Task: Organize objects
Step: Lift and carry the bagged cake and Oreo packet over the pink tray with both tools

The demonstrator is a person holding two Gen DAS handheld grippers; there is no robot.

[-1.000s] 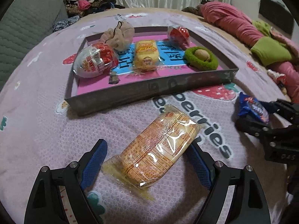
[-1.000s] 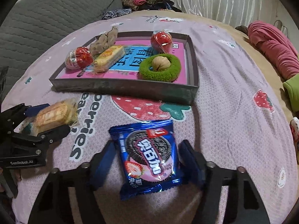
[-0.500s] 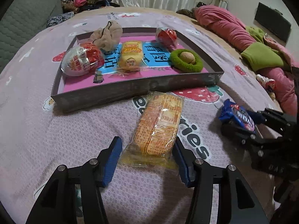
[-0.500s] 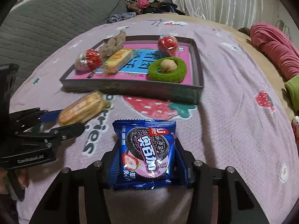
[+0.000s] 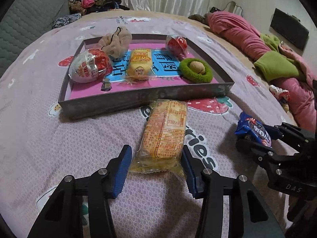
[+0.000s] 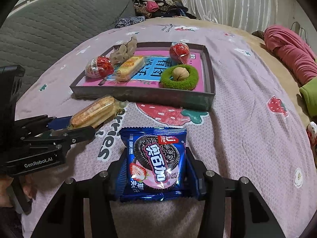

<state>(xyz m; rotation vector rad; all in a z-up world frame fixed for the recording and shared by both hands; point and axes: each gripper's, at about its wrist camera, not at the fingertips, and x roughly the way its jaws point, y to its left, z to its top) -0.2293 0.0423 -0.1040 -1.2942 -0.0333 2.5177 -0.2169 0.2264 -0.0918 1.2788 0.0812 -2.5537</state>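
Two handheld grippers work over a bed covered in a pink strawberry-print sheet (image 5: 59, 138). The left gripper (image 5: 156, 170) has its blue pads about a yellow wafer packet (image 5: 165, 130), its jaws closing; the right pad touches the wrapper, while the left pad sits at the crinkled edge (contact there is hard to judge). The packet points toward twelve o'clock, its far end just short of a shallow grey tray (image 5: 138, 99). The right gripper (image 6: 156, 170) is clamped on a blue sandwich-cookie packet (image 6: 155, 158), both pads pressing its sides. In the tray lie two red-and-white chocolate eggs (image 5: 90, 68), a small yellow cake (image 5: 139, 63), a beige scrunchie (image 5: 116, 41) and a green scrunchie (image 5: 196, 70) ringing a walnut (image 5: 196, 67).
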